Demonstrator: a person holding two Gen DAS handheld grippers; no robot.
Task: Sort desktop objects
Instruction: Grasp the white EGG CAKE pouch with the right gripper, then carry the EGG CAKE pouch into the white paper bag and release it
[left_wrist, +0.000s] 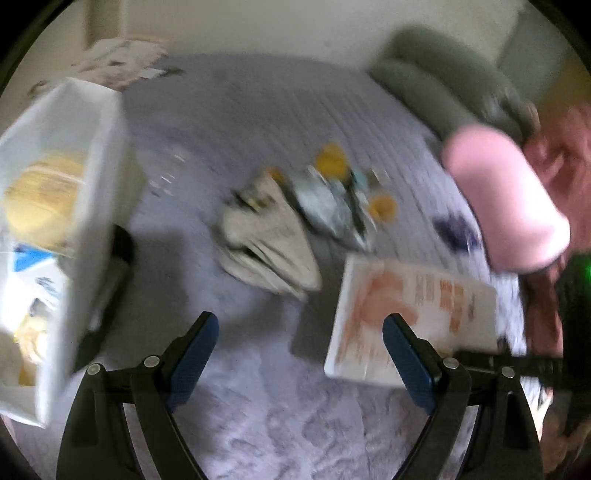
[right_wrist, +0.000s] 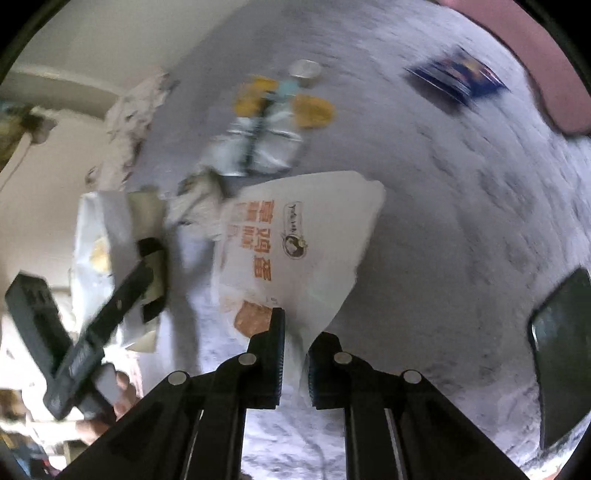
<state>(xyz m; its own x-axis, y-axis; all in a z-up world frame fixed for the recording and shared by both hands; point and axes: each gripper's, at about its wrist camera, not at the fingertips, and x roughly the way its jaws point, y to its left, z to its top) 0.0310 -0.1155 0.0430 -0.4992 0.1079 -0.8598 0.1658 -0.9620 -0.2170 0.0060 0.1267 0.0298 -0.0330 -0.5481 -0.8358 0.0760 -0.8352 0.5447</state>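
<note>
**Right gripper clamps a white paper packet above a lavender-covered surface**

A lavender quilted cover (left_wrist: 258, 110) fills most of both views; whether it lies on a bed or a worktop cannot be told. Both pictures are blurred.

At the far left in the left wrist view stands a white storage box (left_wrist: 107, 177), open at the top, with yellow and blue items inside.

The white paper packet (right_wrist: 306, 236), printed with orange characters, is the largest loose item. In the right wrist view its long axis runs from the near centre away toward the far right, with a near corner between the fingers. The right gripper (right_wrist: 295, 369) is closed tight on that corner, its fingers (right_wrist: 275, 354) pressing on the paper. In the left wrist view the same packet sits near right, held partly off the cover.

The left gripper (left_wrist: 299, 354) stands wide open and holds nothing; its blue pads (left_wrist: 195, 354) frame bare cover.

Further off, at centre, lie a beige folded cloth (left_wrist: 266, 236), then a crumpled silver wrapper (right_wrist: 255, 144), a dark blue packet (right_wrist: 458, 75) at the far right, and two small yellow lids (right_wrist: 314, 109).
</note>
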